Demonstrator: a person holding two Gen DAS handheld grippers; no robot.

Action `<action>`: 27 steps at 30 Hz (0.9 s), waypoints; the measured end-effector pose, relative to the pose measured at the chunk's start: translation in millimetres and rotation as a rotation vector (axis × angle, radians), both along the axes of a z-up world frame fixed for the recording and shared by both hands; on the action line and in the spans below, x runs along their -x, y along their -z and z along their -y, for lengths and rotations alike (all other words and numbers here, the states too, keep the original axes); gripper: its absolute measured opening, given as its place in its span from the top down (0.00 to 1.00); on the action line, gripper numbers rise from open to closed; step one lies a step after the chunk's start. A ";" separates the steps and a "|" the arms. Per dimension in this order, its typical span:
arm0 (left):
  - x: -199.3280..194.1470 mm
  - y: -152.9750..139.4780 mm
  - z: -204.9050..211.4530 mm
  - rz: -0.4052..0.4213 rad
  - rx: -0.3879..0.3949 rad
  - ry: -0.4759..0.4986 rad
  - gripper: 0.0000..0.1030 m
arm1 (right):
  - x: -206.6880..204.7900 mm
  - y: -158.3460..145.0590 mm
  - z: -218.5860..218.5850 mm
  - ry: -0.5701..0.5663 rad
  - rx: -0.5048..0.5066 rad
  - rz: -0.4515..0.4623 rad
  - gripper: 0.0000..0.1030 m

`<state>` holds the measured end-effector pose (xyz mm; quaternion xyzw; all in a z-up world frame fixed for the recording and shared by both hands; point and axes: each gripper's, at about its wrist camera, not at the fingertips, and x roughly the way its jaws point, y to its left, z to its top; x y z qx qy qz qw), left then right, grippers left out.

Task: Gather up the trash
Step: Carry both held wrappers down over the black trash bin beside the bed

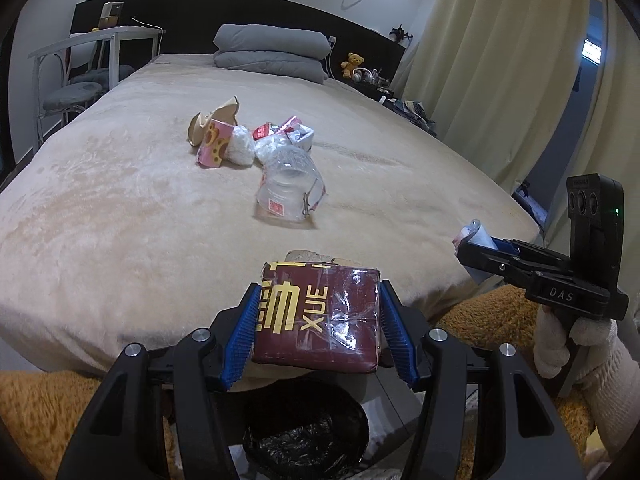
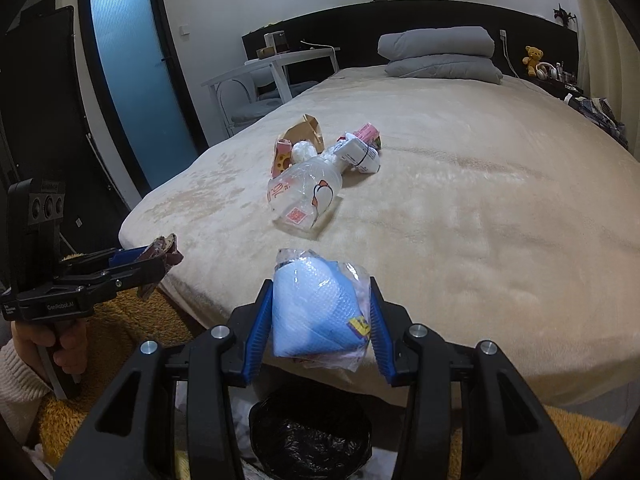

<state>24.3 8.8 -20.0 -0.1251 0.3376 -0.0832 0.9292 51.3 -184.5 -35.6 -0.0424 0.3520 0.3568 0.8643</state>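
Gripping a maroon packet [image 1: 318, 316], my left gripper [image 1: 318, 320] has its blue pads pressed on both of the packet's sides, jaws about half closed around it. My right gripper [image 2: 320, 316] is clamped the same way on a blue-and-white wrapper [image 2: 316, 312] in clear plastic, pads touching its two sides. Below both sets of jaws sits a bin [image 2: 310, 432] lined with a black bag, its mouth just beneath the held pieces. Ahead of the jaws lies the bed [image 1: 120, 220], covered in a beige blanket. Well ahead on it rests a crushed clear bottle [image 1: 290, 188], and just beyond that a heap of trash [image 1: 248, 136]: a pink cup, brown paper, white wads and small cartons, touching one another. Far beyond the jaws, grey pillows [image 1: 272, 52] are stacked at the headboard. From the left camera, my right gripper shows off to the right, level with the bed's edge.
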 end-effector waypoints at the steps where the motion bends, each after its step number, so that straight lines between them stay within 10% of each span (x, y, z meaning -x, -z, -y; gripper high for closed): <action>1: 5.1 1.4 4.6 0.000 -0.004 0.006 0.45 | 3.7 1.3 2.2 0.004 -0.006 -0.007 0.56; 27: 3.1 90.4 54.3 -0.373 0.061 0.047 0.45 | 5.1 94.7 -5.1 0.106 0.061 -0.494 0.56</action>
